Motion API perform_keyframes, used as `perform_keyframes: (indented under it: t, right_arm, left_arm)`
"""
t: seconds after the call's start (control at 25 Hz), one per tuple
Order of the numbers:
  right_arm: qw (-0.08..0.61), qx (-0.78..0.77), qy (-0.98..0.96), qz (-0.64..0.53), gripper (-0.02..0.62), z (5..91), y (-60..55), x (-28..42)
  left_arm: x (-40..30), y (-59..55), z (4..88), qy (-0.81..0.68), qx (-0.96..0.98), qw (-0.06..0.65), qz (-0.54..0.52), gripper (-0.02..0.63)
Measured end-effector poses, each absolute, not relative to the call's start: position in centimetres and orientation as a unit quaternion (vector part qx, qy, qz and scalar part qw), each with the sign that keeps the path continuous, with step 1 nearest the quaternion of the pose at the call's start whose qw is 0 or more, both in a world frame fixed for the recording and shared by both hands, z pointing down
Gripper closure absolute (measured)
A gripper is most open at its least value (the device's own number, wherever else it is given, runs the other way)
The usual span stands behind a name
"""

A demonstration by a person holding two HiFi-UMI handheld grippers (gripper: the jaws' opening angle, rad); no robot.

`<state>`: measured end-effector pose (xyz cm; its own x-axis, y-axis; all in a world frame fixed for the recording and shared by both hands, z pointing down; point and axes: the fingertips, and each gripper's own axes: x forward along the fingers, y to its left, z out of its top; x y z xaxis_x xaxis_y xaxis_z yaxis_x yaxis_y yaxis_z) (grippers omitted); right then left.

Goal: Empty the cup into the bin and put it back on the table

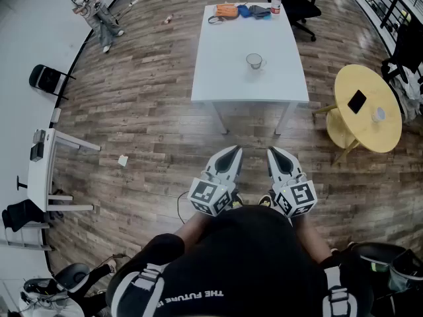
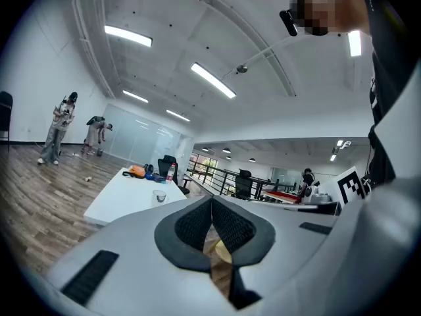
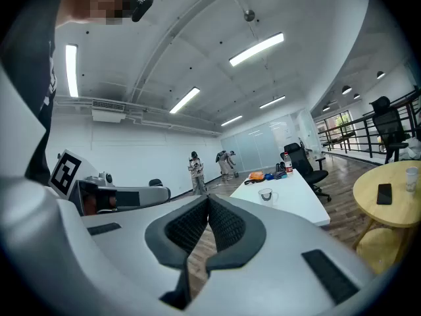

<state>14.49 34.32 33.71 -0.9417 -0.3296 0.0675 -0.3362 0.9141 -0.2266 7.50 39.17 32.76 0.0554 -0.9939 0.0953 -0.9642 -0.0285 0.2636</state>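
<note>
A clear glass cup with a handle stands near the middle of the white table ahead of me. It also shows small in the left gripper view as the cup and in the right gripper view as the cup. My left gripper and right gripper are held side by side close to my body, well short of the table. Both are shut with nothing between the pads, tips touching in the left gripper and the right gripper. No bin is in view.
At the table's far end lie an orange pouch, dark items and a bottle, with a black office chair behind. A round yellow table with a phone and small cup stands right. Two people stand at far left.
</note>
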Motion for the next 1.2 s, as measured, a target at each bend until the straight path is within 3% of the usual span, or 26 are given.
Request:
perform_keyframes:
  t: [0.8, 1.2]
  right_arm:
    - [0.013, 0.149, -0.982, 0.119, 0.58, 33.7, 36.8, 11.6]
    - [0.0, 0.208, -0.971, 0.115, 0.58, 33.1, 32.3, 8.0]
  left_arm:
    - [5.1, 40.8, 33.3, -0.687, 0.712, 0.129, -0.07, 0.584]
    - [-1.8, 38.5, 33.1, -0.704, 0.695, 0.12, -0.084, 0.584]
